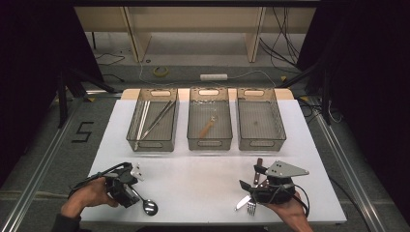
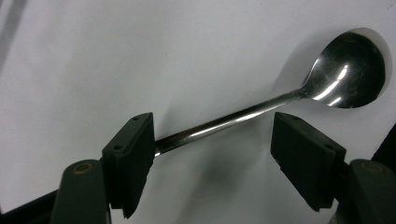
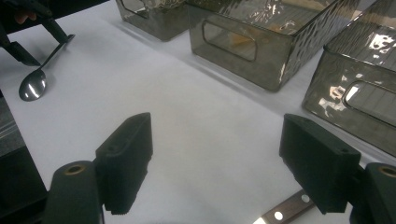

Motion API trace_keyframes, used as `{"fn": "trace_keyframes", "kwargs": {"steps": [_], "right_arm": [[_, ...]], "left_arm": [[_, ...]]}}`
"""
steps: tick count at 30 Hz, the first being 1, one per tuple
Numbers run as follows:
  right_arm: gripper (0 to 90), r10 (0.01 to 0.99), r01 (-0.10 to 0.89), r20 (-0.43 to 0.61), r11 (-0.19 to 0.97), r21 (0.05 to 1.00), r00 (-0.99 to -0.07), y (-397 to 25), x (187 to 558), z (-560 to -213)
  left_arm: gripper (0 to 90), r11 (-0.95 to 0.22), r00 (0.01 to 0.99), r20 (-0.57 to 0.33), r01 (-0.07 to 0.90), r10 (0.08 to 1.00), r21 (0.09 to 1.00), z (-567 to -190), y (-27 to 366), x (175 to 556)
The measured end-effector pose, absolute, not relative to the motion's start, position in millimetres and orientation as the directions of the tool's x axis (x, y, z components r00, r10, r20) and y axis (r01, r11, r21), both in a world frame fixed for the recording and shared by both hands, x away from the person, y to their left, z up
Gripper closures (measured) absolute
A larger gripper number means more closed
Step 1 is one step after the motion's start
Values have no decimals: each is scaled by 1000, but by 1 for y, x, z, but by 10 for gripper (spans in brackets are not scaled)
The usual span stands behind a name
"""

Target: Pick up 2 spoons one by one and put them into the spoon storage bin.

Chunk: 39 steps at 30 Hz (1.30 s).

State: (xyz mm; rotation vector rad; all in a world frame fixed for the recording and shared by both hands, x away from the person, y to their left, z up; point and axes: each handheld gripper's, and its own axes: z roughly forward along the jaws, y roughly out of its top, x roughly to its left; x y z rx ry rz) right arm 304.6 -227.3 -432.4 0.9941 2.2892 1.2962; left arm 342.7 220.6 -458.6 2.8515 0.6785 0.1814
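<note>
A steel spoon (image 1: 148,205) lies on the white table (image 1: 193,174) near its front left edge. My left gripper (image 1: 132,195) is open and low over it; in the left gripper view the spoon's handle (image 2: 224,122) runs between the two jaws, its end by the left one, with the bowl up at the right. At the front right, my right gripper (image 1: 251,177) stands open above bare table. A brown-handled knife (image 1: 258,166) and a fork (image 1: 251,208) lie beside and under it. The right gripper view has the knife's riveted handle (image 3: 284,213) at the bottom, and the spoon (image 3: 32,87) far off.
Three smoky see-through bins stand in a row at the back. The left bin (image 1: 152,144) holds long metal tongs, the middle bin (image 1: 209,144) a wooden-handled utensil. The right bin (image 1: 261,143) looks nearly bare. Open table lies between the bins and the grippers.
</note>
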Motion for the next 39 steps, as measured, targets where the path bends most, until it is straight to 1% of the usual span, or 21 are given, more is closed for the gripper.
{"fn": "trace_keyframes", "kwargs": {"steps": [18, 21, 22, 24, 25, 27, 29, 32, 33, 39], "right_arm": [[267, 709, 413, 56, 343, 844, -703, -227, 305, -432], [267, 710, 413, 55, 343, 844, -702, -227, 305, -433], [267, 710, 413, 55, 343, 844, -702, -227, 305, -433], [267, 710, 413, 55, 342, 844, -702, -227, 305, -433], [267, 710, 413, 56, 342, 844, -702, -227, 305, -433], [267, 710, 413, 55, 342, 844, -702, -227, 305, -433], [267, 710, 412, 55, 343, 844, -702, -227, 305, -433], [267, 710, 413, 55, 342, 844, -702, -227, 305, -433], [267, 710, 413, 55, 342, 844, -702, -227, 305, -433], [267, 708, 412, 53, 347, 843, -705, -227, 305, -433]], "left_arm": [[329, -895, 906, 89, 386, 413, 221, -461, 216, 344], [363, -903, 913, 94, 371, 398, 217, -460, 215, 344], [373, -898, 910, 96, 373, 403, 231, -461, 215, 343], [395, -913, 920, 113, 344, 375, 221, -460, 213, 343], [412, -913, 922, 116, 337, 369, 229, -461, 213, 342], [479, -919, 927, 124, 322, 355, 227, -461, 212, 342], [525, -931, 931, 154, 295, 330, 216, -461, 211, 342], [612, -933, 929, 183, 277, 322, 230, -461, 210, 342], [634, -938, 932, 197, 259, 305, 229, -462, 209, 341], [720, -962, 940, 261, 167, 222, 217, -463, 206, 339]]}}
